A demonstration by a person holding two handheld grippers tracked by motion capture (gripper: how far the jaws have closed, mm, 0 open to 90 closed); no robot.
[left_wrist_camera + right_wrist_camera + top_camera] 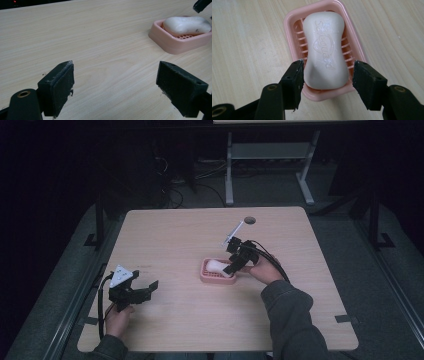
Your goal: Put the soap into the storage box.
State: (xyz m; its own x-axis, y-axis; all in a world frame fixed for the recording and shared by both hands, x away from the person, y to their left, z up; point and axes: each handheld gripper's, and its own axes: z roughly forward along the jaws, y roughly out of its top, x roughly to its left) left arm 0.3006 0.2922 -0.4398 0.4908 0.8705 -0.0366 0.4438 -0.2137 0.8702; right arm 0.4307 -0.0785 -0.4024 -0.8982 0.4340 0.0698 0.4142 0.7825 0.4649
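Mid-tabletop [175,235]: soap bar [324,50] in pink dish [292,22]. Your right tool [327,75] open, straddling bar's near end, gripping nothing. Left tool [115,82] wide open, idle. Likely step: grasp. Next: close squarely; bar looks slippery.

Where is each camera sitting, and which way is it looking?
High view: above the person's side, looking forward and down at the table; both forearms, the left tool and right tool show.
Left gripper view: rides the left tool, looking low across the table; its open jaws show.
Right gripper view: rides the right tool, looking down; its jaws flank the soap.
All three share the soap in the pink dish.
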